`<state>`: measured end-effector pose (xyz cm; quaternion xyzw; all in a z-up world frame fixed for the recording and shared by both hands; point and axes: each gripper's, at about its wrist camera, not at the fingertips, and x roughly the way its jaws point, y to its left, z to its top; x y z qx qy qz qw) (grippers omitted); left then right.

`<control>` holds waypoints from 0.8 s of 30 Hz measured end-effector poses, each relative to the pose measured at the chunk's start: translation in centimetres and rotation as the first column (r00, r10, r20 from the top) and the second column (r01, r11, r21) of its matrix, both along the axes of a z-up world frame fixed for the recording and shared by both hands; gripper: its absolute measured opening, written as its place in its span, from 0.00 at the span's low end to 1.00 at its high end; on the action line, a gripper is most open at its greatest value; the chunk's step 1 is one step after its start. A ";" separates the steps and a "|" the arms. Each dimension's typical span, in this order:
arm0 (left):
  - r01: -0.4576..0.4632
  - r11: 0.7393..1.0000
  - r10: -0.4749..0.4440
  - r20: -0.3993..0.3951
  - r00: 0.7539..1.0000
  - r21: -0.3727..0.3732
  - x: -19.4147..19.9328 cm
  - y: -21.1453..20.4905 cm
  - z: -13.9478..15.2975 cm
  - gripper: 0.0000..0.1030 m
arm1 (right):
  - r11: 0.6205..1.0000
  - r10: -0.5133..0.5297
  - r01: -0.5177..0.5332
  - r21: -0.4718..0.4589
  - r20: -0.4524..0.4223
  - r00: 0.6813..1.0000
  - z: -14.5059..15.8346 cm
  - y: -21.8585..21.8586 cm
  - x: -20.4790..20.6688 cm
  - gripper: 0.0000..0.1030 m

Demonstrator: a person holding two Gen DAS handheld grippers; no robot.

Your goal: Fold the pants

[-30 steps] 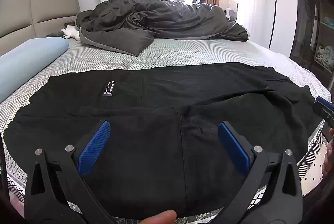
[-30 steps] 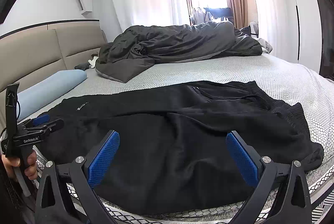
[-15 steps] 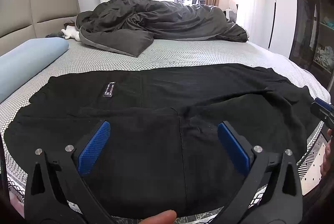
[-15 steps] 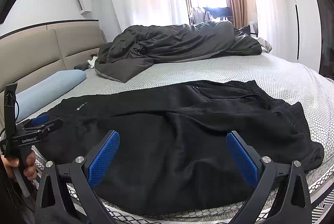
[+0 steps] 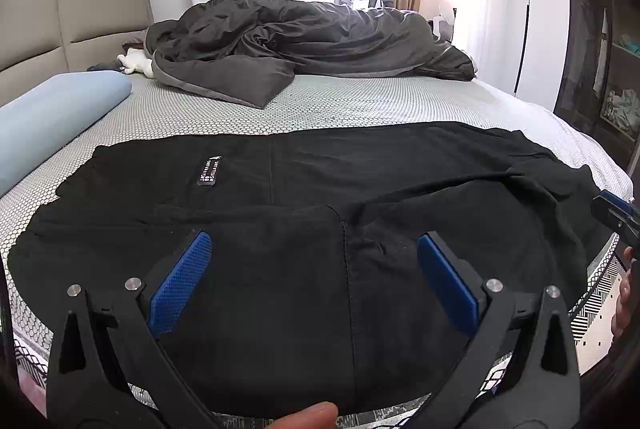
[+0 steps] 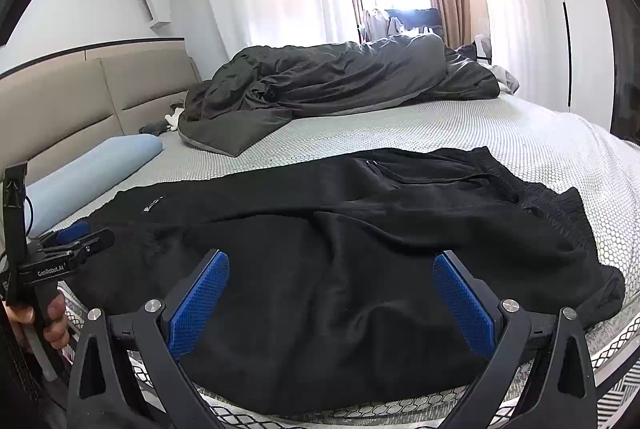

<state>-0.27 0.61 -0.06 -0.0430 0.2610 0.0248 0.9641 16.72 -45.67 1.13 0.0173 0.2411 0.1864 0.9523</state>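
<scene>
the black pants (image 5: 304, 213) lay spread across the near edge of the bed (image 5: 360, 105), with both legs running side by side along that edge. the waistband end was toward the right side of the bed, and the leg ends toward the left side, near the light blue pillow (image 5: 52, 117). a small label (image 5: 210, 171) was on the far leg, in its left part. the near leg hung a little over the bed edge.

the left gripper (image 5: 312, 285) was held above the near leg with its jaws spread wide, and no cloth was between the blue pads (image 5: 180, 285). the right gripper (image 6: 330, 301) was also wide apart, above the pants near the same edge, and it grasped nothing. in the right wrist view the left gripper was seen at the left end of the pants, held by a hand (image 6: 48, 321).

a dark grey duvet (image 5: 304, 41) was heaped at the far edge of the bed, next to the beige headboard (image 5: 72, 21).
</scene>
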 end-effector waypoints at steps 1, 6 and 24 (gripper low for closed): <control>-0.002 1.000 0.002 0.001 1.000 0.002 0.0 -0.1 0.1 0.99 | 1.000 0.008 -0.008 0.009 0.001 1.000 0.0 -0.1 0.0 1.00; -0.027 1.000 0.027 0.011 1.000 -0.005 -0.3 0.7 0.5 0.99 | 1.000 0.002 -0.002 0.011 0.007 1.000 -0.1 -0.2 0.1 1.00; -0.292 0.922 0.294 -0.032 0.955 -0.253 -8.3 13.0 1.7 0.99 | 0.969 -0.078 0.091 0.229 -0.067 0.995 0.7 -5.9 1.2 1.00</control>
